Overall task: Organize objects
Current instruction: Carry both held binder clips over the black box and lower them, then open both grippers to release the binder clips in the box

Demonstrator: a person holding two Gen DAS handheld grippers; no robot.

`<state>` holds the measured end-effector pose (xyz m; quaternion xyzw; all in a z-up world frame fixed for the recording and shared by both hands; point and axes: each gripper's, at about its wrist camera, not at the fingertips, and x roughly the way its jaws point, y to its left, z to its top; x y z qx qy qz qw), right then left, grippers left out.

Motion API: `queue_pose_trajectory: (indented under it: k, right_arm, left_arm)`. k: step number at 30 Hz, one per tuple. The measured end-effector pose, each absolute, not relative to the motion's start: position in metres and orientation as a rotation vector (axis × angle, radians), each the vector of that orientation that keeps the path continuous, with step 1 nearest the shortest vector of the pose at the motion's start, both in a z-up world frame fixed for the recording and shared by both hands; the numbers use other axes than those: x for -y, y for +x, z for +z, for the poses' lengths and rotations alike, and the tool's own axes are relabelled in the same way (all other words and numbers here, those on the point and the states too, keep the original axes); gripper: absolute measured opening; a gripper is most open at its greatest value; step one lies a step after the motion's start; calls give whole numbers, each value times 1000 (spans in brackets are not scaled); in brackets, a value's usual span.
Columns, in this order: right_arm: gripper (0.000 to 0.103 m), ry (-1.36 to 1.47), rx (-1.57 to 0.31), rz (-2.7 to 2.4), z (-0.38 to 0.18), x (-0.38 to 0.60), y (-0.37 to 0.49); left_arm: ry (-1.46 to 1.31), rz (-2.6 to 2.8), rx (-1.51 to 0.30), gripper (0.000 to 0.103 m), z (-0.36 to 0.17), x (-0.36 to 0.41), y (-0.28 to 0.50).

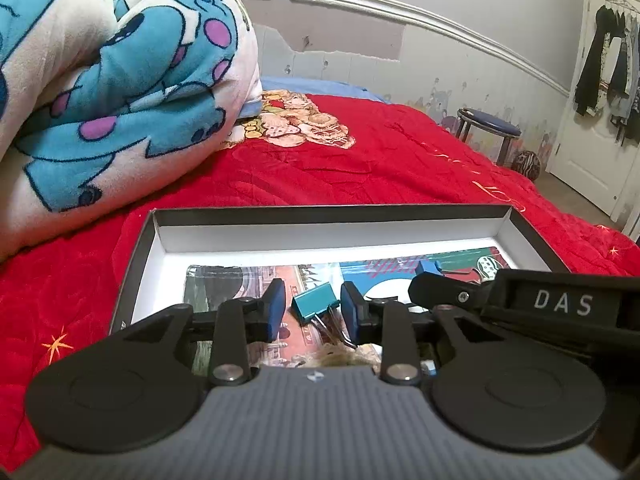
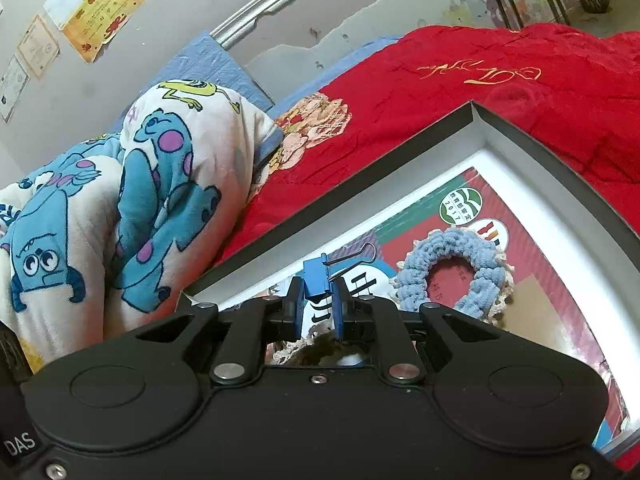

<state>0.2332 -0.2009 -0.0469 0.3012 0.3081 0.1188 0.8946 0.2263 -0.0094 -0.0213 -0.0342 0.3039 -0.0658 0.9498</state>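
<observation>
Item, near: your left gripper (image 1: 313,312) is standing apart around the teal binder clip (image 1: 316,307) lying in the box (image 1: 328,236); lift clear without snagging its wire handles. Item, beyond: your right gripper (image 2: 317,305) is staying out of it, clamped on the blue binder clip (image 2: 317,278); lower it flat beside the blue scrunchie (image 2: 452,268) before letting go.

A matt cardboard box (image 1: 332,236) sits on a quilted red cloth bedspread (image 1: 380,168) beside a plush fleece blanket (image 1: 120,80); inside, glossy printed booklets (image 2: 532,240), a crocheted yarn scrunchie (image 2: 456,268) and painted-metal binder clips (image 1: 310,308).

Red-quilted bed (image 1: 360,168) — peeling wall (image 1: 340,40)
</observation>
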Motion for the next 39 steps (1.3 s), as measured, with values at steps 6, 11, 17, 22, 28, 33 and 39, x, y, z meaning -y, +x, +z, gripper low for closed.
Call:
queue_pose_trajectory:
  k: [6,11,17,22,28,33,39]
  right_arm:
    - [15,662,-648,253,-50,204,234]
    - [16,685,-652,263,-51,206,235]
    - [17,717,-656,275,-51,209,235]
    - [22,733,-662,287,-49,208,234]
    - [26,750,-614,311,-35,211,221]
    - [31,715,-550,312,-8,214,193]
    - [34,658,-513,325,37,217,152]
  left_arm:
    - [-75,-112,-624,59,-21,8,226]
    - [-73,-106,-626,65,-22,8,226]
    - [-59,-90,-640,73,-20,8,226]
    - [-36,-64,-641,75,-16,6,223]
    - [-48,-61,-624,80,-1,-1,211]
    - [-13,-75,-587,88,27,-3,180]
    - [31,-97,-488,97,76,1,134]
